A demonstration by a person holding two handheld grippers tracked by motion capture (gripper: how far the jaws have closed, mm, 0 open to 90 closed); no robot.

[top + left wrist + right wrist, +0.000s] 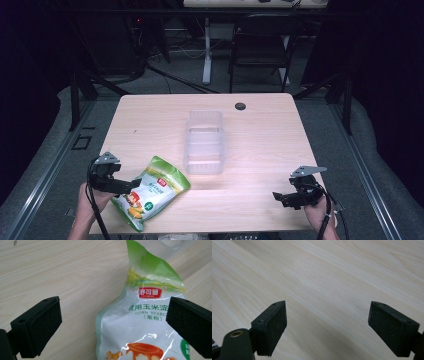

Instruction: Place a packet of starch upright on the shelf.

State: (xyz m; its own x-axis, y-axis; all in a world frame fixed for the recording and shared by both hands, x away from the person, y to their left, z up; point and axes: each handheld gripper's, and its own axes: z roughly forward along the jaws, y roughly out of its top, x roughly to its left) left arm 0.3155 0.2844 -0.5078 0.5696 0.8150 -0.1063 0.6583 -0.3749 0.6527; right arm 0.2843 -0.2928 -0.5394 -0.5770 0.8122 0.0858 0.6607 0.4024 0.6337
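A green and white corn starch pouch (150, 192) lies flat near the table's front left edge. In the left gripper view the pouch (147, 315) stretches away between the jaws toward a clear plastic container. My left gripper (131, 185) is open at the pouch's left side, one jaw over the pouch, the other over bare wood. In its own view the left gripper (113, 322) has its jaws wide apart. My right gripper (280, 196) rests open at the front right of the table, and in its own view the right gripper (327, 325) has bare wood between its jaws.
A clear plastic container (204, 142) stands in the middle of the wooden table (260, 140). A small dark round cap (240, 106) sits near the far edge. Beyond the table are a black chair (260, 45) and a desk leg on a dark floor.
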